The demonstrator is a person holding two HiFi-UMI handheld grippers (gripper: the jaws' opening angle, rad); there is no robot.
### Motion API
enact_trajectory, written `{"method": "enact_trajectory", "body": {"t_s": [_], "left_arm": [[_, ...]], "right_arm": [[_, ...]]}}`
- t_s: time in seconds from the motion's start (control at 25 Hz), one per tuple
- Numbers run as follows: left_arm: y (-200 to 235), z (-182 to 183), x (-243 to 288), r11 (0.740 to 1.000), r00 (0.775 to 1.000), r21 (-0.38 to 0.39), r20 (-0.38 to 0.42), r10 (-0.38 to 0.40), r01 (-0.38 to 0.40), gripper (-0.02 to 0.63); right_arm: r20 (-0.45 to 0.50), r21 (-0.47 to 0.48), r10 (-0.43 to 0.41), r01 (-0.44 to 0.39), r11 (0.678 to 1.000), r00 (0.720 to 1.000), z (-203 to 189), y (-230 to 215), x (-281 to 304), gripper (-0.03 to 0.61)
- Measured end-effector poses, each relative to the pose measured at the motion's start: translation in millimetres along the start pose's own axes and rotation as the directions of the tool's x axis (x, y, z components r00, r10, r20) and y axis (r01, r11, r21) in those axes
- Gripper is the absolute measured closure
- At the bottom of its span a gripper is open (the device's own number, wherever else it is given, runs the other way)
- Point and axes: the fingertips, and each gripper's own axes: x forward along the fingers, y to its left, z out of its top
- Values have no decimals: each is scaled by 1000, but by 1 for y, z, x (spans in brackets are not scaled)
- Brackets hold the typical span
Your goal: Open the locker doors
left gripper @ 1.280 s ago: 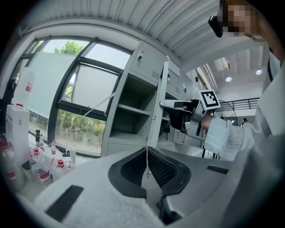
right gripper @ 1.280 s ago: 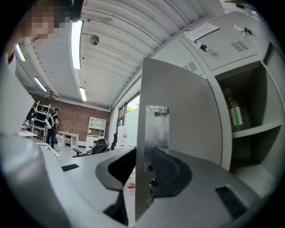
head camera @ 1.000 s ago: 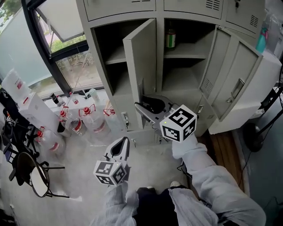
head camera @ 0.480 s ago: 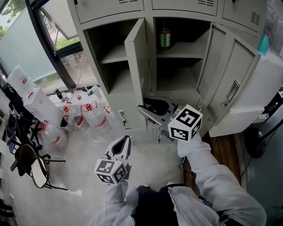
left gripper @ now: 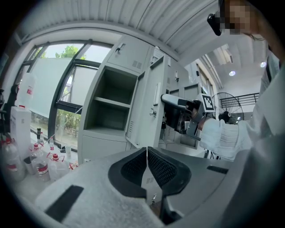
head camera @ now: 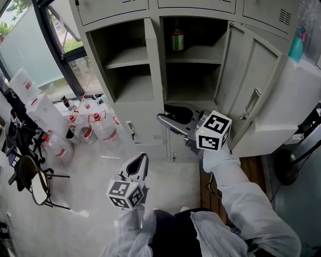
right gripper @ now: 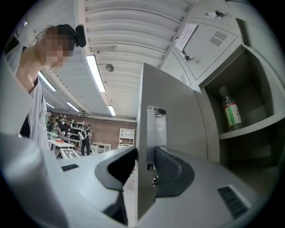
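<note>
The grey lockers (head camera: 125, 10) stand ahead of me. My right gripper (head camera: 161, 118) is shut on the free edge of the middle locker door (head camera: 153, 60), which stands swung out and shows edge-on. In the right gripper view the door's edge (right gripper: 143, 133) runs between the two pads, with the door's handle plate (right gripper: 156, 129) just above them. A green-labelled bottle (head camera: 177, 39) stands on the shelf inside the open compartment. My left gripper (head camera: 142, 159) hangs low in front of the lockers, shut and empty; its pads (left gripper: 156, 165) meet. The left gripper view also takes in the right gripper (left gripper: 173, 101) at the door (left gripper: 149, 107).
Two more locker doors (head camera: 248, 93) stand open at the right. Several red-capped plastic jugs (head camera: 95, 128) crowd the floor by the window at the left. A dark chair (head camera: 32, 183) is at the far left. A blue bottle (head camera: 296, 47) sits at the top right.
The middle door has swung further open, from angled to edge-on, with the right gripper still clamped on it and moved right. The left gripper has shifted slightly.
</note>
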Motion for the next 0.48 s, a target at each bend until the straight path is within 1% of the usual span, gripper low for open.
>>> {"method": "enact_trajectory", "body": {"t_s": [0.28, 0.48], "left_arm": [[-12, -13, -8, 999, 999, -2, -3, 50, -50, 600], [-12, -16, -13, 997, 997, -2, -6, 74, -74, 600]], "right_arm": [[55, 21, 70, -71, 997, 996, 3, -10, -22, 459], [82, 35, 78, -81, 996, 994, 3, -10, -24, 457]]}}
